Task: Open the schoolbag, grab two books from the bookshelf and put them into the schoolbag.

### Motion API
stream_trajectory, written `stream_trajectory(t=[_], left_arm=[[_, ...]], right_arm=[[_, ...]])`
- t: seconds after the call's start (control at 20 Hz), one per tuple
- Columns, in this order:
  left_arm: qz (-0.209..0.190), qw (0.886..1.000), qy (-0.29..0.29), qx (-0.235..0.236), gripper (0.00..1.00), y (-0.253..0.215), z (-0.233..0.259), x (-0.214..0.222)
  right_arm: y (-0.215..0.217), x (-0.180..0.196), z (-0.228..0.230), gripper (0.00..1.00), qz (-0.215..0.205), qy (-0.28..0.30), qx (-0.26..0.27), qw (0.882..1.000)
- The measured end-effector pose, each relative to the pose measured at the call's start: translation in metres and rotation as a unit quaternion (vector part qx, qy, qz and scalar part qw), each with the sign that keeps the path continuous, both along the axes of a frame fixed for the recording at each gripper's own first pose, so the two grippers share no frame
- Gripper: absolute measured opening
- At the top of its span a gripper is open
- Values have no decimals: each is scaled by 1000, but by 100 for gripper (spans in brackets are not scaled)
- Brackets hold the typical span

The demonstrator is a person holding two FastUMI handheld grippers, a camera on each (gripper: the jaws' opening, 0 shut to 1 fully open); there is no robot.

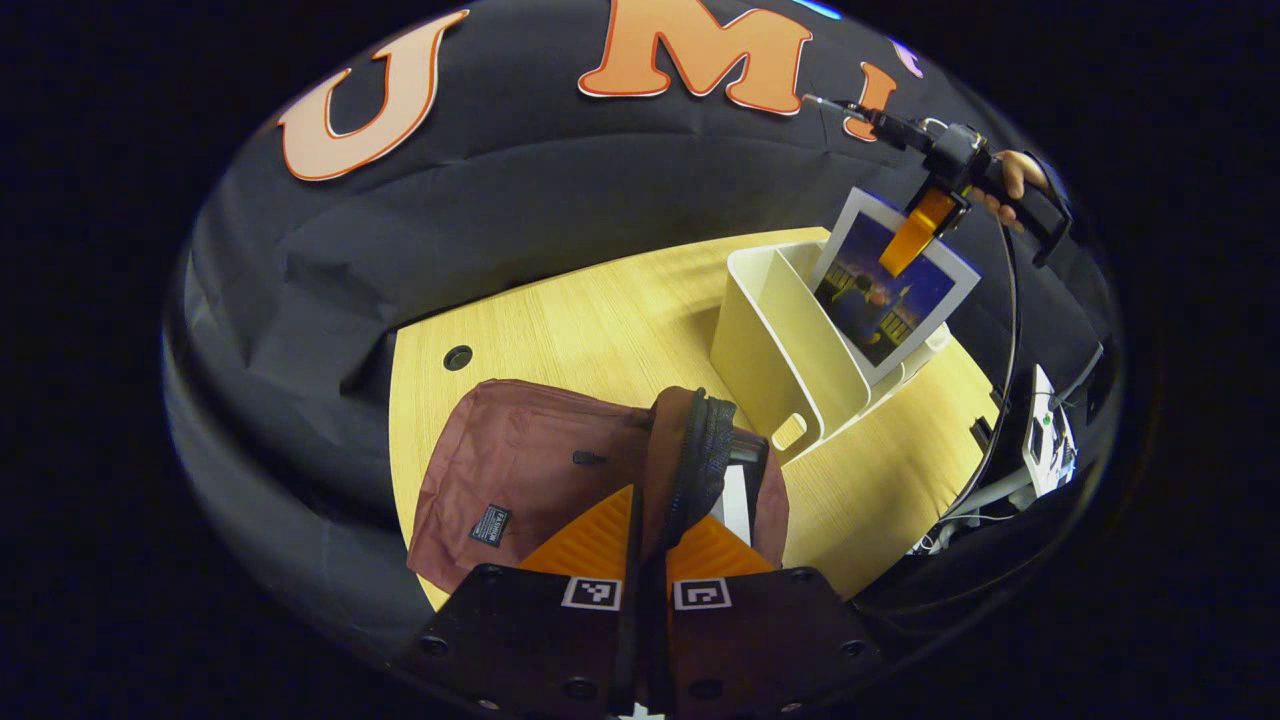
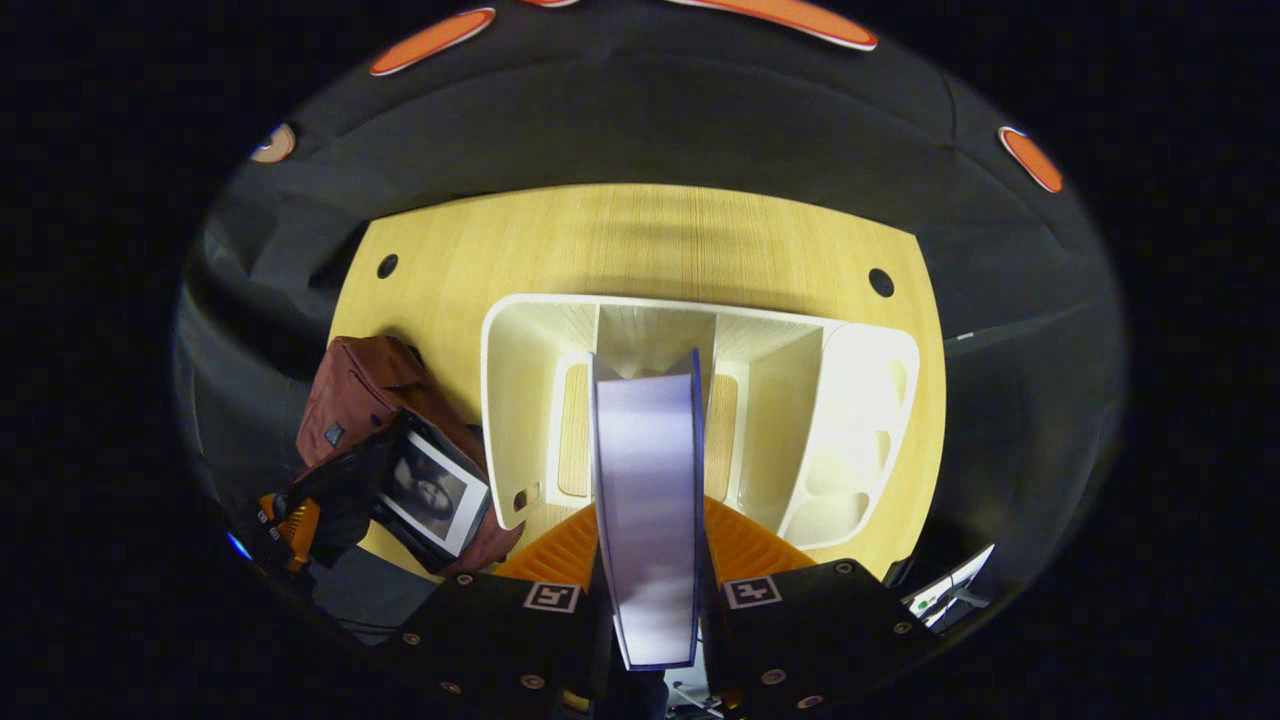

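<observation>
Left gripper (image 1: 648, 535) pinches soft schoolbag (image 1: 520, 480) rim; right gripper (image 2: 650, 560) clamps flat book (image 2: 645, 480).

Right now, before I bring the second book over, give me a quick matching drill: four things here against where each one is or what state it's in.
Things:
1. schoolbag
2. book with the night-scene cover
3. book with the portrait cover
4. bookshelf

States:
A. standing on the table, compartments bare
B. sitting in the bag's opening
C. lying on the table, its mouth held open by the left gripper
D. clamped in the right gripper, lifted above the shelf

Pairs: 1-C, 2-D, 3-B, 4-A
</observation>
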State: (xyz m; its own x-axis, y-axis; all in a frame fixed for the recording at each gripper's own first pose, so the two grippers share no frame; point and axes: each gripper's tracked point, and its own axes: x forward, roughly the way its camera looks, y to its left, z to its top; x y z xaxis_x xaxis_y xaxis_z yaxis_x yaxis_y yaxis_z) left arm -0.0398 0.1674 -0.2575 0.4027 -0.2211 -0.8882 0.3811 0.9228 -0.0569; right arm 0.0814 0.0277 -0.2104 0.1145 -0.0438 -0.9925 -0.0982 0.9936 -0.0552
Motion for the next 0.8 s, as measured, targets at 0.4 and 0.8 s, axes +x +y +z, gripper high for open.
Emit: stream_trajectory(t=[0.4, 0.8], left_arm=[[-16, 1000, 0, 6, 5, 4, 1, 1], [-23, 1000, 10, 2, 5, 4, -2, -2]], right_arm=[[2, -28, 80, 37, -16, -51, 50, 997], [17, -59, 100, 36, -42, -84, 108, 990]])
